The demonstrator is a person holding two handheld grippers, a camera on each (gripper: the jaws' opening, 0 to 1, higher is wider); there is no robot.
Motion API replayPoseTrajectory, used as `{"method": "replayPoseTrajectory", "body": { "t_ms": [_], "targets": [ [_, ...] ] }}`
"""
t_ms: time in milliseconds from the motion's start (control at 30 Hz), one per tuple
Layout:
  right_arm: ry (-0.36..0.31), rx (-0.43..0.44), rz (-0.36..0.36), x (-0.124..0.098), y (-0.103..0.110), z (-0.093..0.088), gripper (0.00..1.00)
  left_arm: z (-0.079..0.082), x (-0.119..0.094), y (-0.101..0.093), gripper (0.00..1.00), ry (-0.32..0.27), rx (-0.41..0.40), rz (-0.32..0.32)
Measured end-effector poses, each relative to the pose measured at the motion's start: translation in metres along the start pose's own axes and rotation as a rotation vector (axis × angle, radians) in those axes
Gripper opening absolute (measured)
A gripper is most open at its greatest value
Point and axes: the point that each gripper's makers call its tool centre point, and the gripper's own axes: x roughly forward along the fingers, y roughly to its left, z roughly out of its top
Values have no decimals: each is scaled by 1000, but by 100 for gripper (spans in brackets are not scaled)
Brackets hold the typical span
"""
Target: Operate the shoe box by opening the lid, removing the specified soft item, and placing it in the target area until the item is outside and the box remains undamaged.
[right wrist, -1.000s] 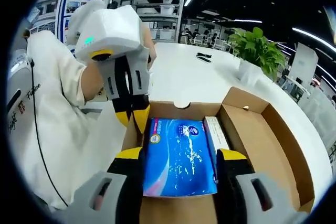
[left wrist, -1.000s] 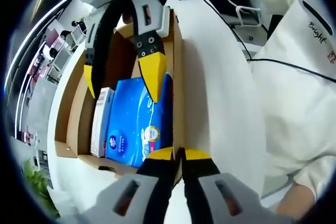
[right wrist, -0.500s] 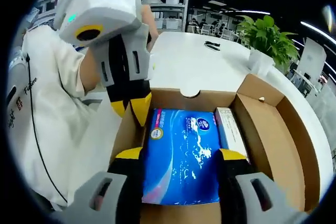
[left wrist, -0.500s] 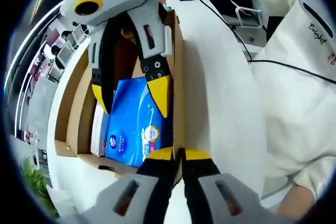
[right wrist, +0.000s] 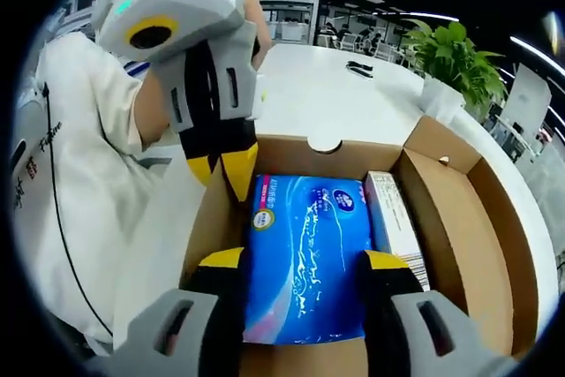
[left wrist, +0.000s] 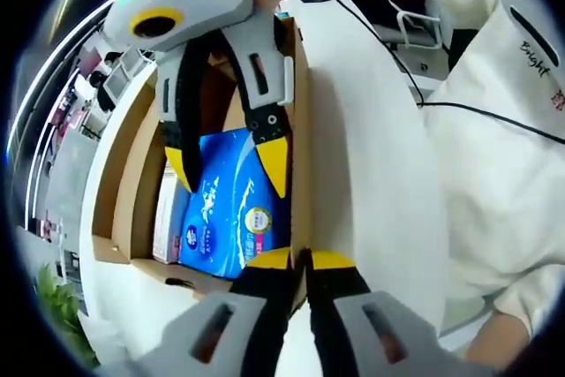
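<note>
An open cardboard shoe box (right wrist: 459, 218) sits on a white tabletop (right wrist: 335, 103), its lid folded back on the side away from the person. Inside, the right tongs (right wrist: 302, 264) straddle a blue soft pack (right wrist: 305, 258), 1 yellow-tipped jaw at each long edge. A slim white carton (right wrist: 395, 222) lies beside the pack. The left tongs (right wrist: 222, 171), jaws together, pinch the box wall nearest the person's white sleeve (right wrist: 66, 156). A potted plant (right wrist: 452, 59) stands beyond the box.

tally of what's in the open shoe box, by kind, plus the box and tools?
Blue soft pack: 1
White carton beside it: 1
Cardboard shoe box, lid open: 1
Right tool, open astride the blue pack: 1
Left tool, shut on the box wall: 1
Total: 5
</note>
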Motion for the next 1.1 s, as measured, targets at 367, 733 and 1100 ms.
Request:
{"method": "replayPoseTrajectory", "body": {
  "t_ms": [367,733,1100],
  "targets": [
    [-23,-2,3,-16,7,-13,49,0,1,1,4,9,-21,-17],
    [40,-21,20,-43,9,-37,49,0,1,0,4,4,-21,-21],
    [143,-28,14,-58,10,-56,49,1,2,-2,4,0,-23,-36]
  ]
}}
